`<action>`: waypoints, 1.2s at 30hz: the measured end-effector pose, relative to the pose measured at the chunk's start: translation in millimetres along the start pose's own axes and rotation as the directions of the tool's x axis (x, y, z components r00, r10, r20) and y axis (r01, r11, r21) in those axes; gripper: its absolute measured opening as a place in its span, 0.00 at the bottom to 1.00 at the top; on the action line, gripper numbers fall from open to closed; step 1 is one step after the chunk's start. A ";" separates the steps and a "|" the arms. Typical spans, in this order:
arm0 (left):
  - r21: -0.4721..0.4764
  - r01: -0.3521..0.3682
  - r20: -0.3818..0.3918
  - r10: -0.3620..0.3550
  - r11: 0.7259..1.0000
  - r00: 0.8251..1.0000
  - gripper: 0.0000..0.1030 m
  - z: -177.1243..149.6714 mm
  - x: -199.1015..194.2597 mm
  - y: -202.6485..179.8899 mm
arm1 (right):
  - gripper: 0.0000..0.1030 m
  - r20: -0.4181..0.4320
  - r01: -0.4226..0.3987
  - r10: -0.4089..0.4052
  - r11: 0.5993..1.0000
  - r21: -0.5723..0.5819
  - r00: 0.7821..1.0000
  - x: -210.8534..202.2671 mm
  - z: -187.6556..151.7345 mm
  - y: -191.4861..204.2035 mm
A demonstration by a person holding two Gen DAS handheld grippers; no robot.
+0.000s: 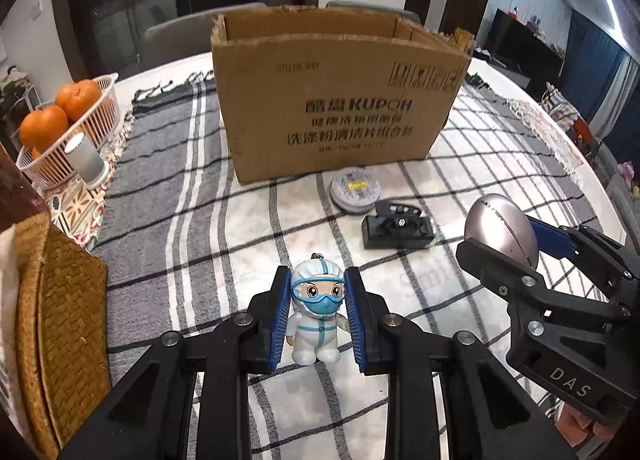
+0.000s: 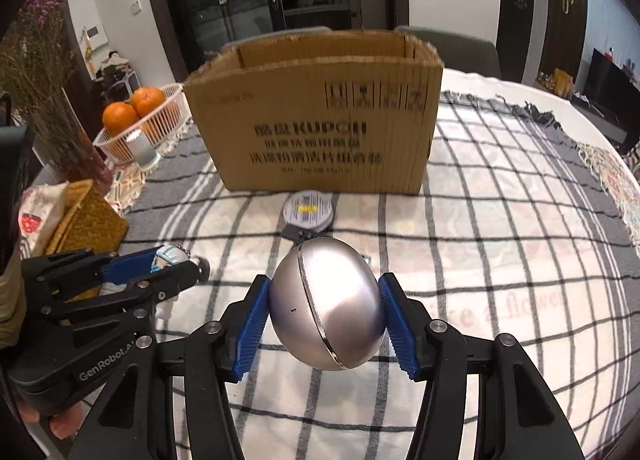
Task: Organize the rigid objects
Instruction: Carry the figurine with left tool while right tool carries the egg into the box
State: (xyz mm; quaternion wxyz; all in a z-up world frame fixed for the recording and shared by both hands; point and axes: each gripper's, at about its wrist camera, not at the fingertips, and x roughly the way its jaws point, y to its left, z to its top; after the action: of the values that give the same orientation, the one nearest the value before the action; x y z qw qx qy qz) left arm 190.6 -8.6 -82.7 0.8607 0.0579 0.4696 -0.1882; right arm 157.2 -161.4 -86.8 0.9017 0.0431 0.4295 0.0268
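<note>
left gripper (image 1: 318, 312) jaws clamped figurine (image 1: 317, 314) | right gripper (image 2: 326, 314) jaws clamped silver egg (image 2: 326, 302) | both above tabletop (image 2: 500, 228), short of box (image 1: 336, 100) | tin (image 1: 354, 190), black remote (image 1: 398, 226) left to pack

White plastic figurine in blue goggles and mask (image 1: 317, 310), upright, clamped at the head. Silver egg-shaped metal object with a seam (image 2: 326, 306), clamped at its sides. Round grey tin (image 1: 355, 190) and black rectangular device (image 1: 398, 229) lie before the open brown cardboard box (image 1: 340, 100).
</note>
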 end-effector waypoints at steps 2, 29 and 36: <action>-0.001 0.000 0.020 0.000 1.000 1.000 0.26 2.9 -7.6 -1.0 | 0.54 0.016 -0.003 0.003 1.000 0.003 1.000 -6.4 3.8 0.0; -0.017 0.024 0.224 -0.020 1.000 0.974 0.26 81.4 -68.5 -1.7 | 0.54 0.185 -0.054 0.047 0.998 0.035 0.982 -57.1 82.5 -8.8; -0.013 0.021 0.251 -0.017 1.000 0.968 0.26 103.9 -71.2 -0.2 | 0.54 0.208 -0.058 0.050 0.998 0.034 0.977 -57.7 106.7 -12.1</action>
State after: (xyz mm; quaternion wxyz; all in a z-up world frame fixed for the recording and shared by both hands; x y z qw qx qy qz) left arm 237.5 -18.3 33.8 0.9117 0.0223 0.3590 -0.1984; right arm 203.9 -184.2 23.5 0.9393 0.0754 0.3326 0.0380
